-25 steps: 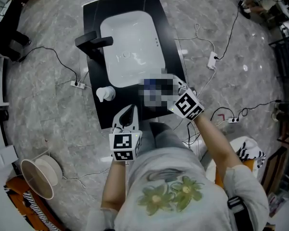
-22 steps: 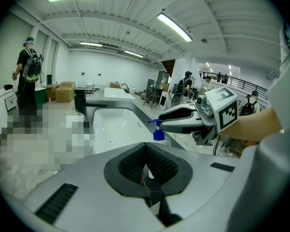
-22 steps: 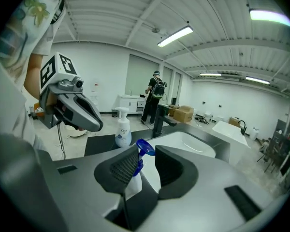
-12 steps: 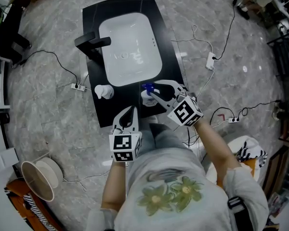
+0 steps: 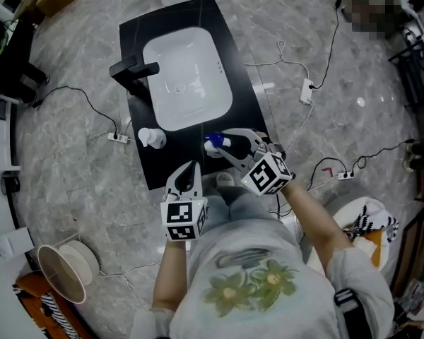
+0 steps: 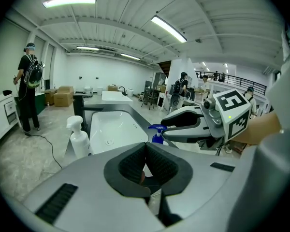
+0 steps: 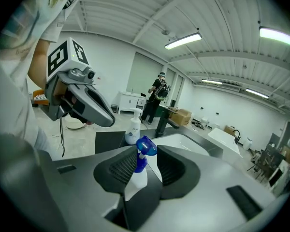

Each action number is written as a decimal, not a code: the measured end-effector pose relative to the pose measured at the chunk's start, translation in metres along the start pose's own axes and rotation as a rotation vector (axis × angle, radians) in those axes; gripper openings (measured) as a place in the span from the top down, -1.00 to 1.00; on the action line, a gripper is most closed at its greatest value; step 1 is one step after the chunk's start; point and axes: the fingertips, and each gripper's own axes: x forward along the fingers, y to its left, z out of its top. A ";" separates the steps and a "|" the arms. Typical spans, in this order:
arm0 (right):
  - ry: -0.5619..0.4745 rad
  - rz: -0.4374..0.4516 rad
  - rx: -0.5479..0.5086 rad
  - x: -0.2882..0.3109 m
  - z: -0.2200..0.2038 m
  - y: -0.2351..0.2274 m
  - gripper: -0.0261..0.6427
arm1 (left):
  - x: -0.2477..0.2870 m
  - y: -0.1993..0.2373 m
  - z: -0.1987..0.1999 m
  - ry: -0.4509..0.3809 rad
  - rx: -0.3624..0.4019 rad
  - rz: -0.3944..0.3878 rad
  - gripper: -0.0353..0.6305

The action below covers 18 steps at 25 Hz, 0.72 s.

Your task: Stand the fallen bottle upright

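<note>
- Spray bottle (image 5: 212, 147) with a blue top: in the head view it sat between the jaws of the right gripper (image 5: 220, 140). It was over the black counter (image 5: 155, 174), just in front of the white sink (image 5: 187, 69).
- The left gripper (image 5: 193, 167) was by the front edge of the counter.
- A white pump bottle (image 5: 150, 138) stood left of the sink, near the black tap (image 5: 131, 73).
- In the left gripper view, the two black pads (image 6: 130, 166) met at their tips with nothing between them.
- Past them, the spray bottle (image 6: 157, 132) stood straight up in the right gripper (image 6: 165, 128). Its bottom was hidden.
- The pump bottle (image 6: 79, 139) stood beside the sink (image 6: 116, 129).
- In the right gripper view, the pads (image 7: 123, 166) squeezed the spray bottle (image 7: 137, 178) from both sides, and its blue top poked up between them.
- Behind it were the pump bottle (image 7: 133, 129), the tap (image 7: 162, 122) and the left gripper (image 7: 106, 119).
</note>
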 end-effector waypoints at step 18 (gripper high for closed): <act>0.080 -0.098 0.287 -0.022 -0.009 0.040 0.54 | -0.049 -0.012 -0.009 0.019 0.064 -0.117 0.87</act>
